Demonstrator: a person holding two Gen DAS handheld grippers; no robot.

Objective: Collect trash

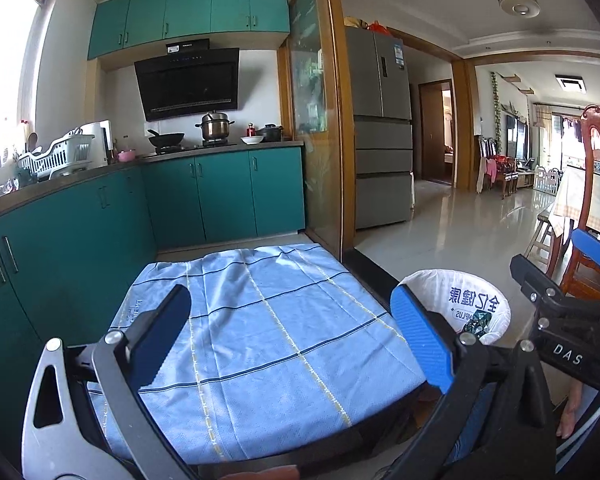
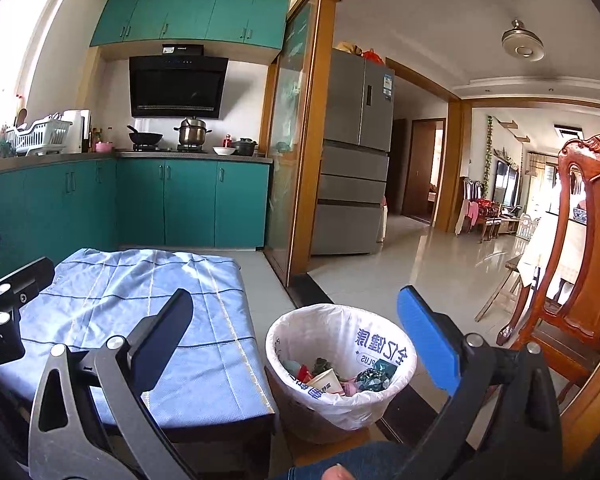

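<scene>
A round bin lined with a white printed bag (image 2: 332,408) stands on the floor, right of the low table. Inside it lies mixed trash (image 2: 340,378): a paper cup, crumpled wrappers and green scraps. My right gripper (image 2: 296,296) hovers above and before the bin, open and holding nothing. My left gripper (image 1: 290,294) is open over the table's blue checked cloth (image 1: 260,340), also holding nothing. From the left wrist view the bin (image 1: 424,278) shows at the right, with a little trash (image 1: 480,322) visible. No loose trash shows on the cloth.
A carved wooden chair (image 2: 572,264) stands right of the bin. Teal cabinets (image 2: 188,204) and a counter with pots line the kitchen beyond the table. A glass sliding door (image 2: 292,140), a grey fridge (image 2: 352,168) and tiled floor (image 2: 412,260) lie ahead. A person's knee (image 2: 340,466) is at the bottom.
</scene>
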